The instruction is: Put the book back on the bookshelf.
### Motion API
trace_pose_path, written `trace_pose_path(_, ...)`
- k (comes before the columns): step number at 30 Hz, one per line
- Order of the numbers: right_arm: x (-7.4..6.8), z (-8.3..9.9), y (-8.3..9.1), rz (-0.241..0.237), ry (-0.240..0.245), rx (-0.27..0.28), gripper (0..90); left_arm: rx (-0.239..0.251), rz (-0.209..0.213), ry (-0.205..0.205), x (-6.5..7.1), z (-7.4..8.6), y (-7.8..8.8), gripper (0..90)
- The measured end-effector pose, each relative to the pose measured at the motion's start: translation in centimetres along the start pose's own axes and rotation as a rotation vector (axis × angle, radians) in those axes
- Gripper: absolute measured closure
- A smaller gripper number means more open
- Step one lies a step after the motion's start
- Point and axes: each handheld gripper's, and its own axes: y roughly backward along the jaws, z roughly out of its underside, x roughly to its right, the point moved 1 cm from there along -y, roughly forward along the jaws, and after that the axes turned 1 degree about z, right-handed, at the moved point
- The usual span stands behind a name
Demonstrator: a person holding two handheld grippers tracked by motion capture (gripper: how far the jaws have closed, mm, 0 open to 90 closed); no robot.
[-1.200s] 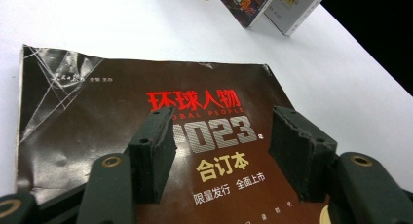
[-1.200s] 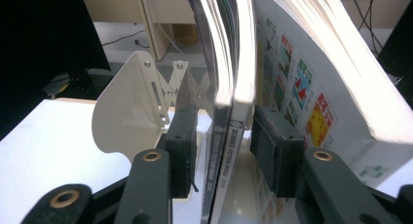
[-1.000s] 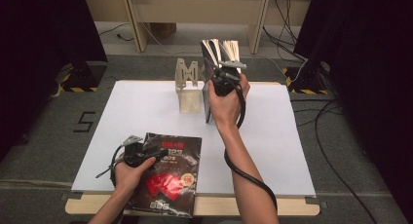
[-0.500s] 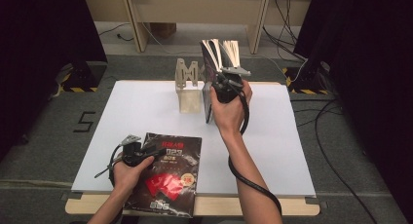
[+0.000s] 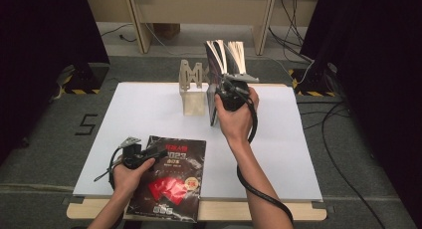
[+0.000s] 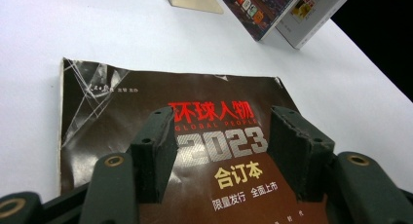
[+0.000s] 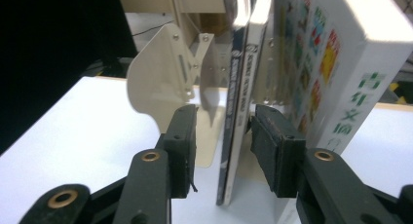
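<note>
Barely any change from a second ago: right gripper (image 7: 223, 151) open astride the upright book (image 7: 236, 112) by the bookend (image 7: 170, 83), left gripper (image 6: 221, 151) open over the magazine (image 6: 146, 102), shelving unfinished.

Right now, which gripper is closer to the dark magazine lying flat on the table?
Left. The left gripper hovers over the dark magazine, jaws open. The right gripper is farther back, at the standing books.

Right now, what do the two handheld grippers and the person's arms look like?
Both the left gripper and right gripper are black, each topped by a grey three-cornered plate and trailing a black cable. Their jaws are dark, blocky pads on arms with brass-coloured rivets. The forearms are bare, with no sleeves in sight.
</note>
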Motion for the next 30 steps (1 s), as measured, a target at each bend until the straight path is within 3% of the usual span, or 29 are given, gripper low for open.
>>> trace_pose_path(10, -0.4, 1.3, 0.6, -0.021, 0.039, -0.021, 61.1, 0.002, -0.016, -0.008, -0.4, -0.3, 0.3, 44.1)
trace_pose_path(19, 0.5, 3.3, 0.8, -0.029, 0.041, -0.064, 59.7, 0.013, -0.042, 0.000, -1.0, -0.8, 0.6, 44.6)
trace_pose_path(27, 1.1, 5.1, 1.7, -0.041, 0.064, -0.088, 58.9, 0.004, -0.095, 0.012, -2.2, -1.0, 1.1, 44.4)
trace_pose_path(30, 1.3, 5.8, 1.9, -0.048, 0.082, -0.112, 59.0, -0.012, -0.143, 0.020, -2.9, -0.9, 1.3, 45.2)
